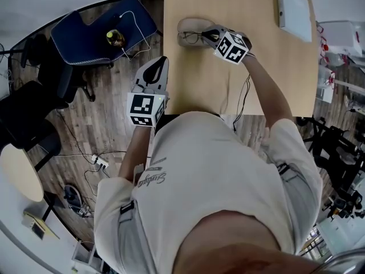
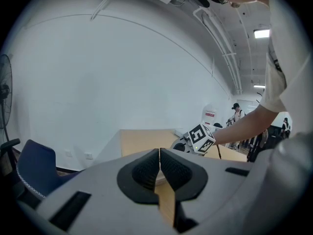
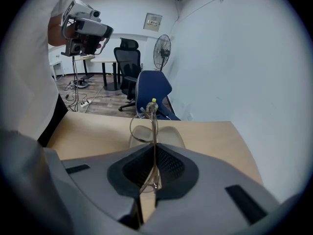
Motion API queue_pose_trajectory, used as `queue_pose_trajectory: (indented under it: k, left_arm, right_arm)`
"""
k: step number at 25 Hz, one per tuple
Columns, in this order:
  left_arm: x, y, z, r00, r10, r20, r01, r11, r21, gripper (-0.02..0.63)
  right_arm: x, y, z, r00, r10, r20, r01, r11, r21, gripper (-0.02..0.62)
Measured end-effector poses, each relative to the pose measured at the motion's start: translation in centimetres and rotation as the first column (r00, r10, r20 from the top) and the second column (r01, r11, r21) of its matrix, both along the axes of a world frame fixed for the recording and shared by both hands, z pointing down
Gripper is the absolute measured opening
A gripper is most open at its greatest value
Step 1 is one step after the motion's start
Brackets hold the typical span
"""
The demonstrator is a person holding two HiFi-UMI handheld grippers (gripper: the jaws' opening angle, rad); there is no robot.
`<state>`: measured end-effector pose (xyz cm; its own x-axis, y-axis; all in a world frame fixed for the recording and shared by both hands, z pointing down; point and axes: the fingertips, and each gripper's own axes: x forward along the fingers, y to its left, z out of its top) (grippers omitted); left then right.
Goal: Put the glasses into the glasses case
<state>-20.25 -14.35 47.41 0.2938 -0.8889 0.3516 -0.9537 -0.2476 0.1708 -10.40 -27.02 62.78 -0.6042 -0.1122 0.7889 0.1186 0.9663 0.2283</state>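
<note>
The right gripper (image 1: 212,36) has its fingers clenched on the glasses (image 3: 146,126), over the glasses case (image 3: 173,137) near the tabletop's (image 1: 228,84) left edge. Lower the frame level and centred before releasing. The left gripper (image 2: 160,153) has its fingers clenched on nothing, off the tabletop's left edge.

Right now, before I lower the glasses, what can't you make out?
Whether the glasses touch the case: edge-on in right gripper view; in head view the right gripper covers part.
Case's near rim: right gripper view, behind the gripper's body.
White slab at table corner: head view, too small to identify.
</note>
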Motion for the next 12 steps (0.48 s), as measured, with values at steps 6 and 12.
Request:
queue_pose_trajectory:
  k: [6, 12]
  left_arm:
    - [-0.6, -0.6, 0.8, 1.000, 0.003, -0.003, -0.003, 1.000, -0.018, 0.017]
    - [-1.9, -1.2, 1.2, 1.000, -0.009, -0.002, 0.009, 1.000, -0.027, 0.017]
  right_arm:
    - [-0.5, -0.6, 2.4, 0.999, -0.001, -0.044, 0.001, 1.000, -0.018, 0.008]
    - [-1.2, -0.9, 4.1, 0.995, -0.023, -0.092, 0.020, 0.999, -0.034, 0.008]
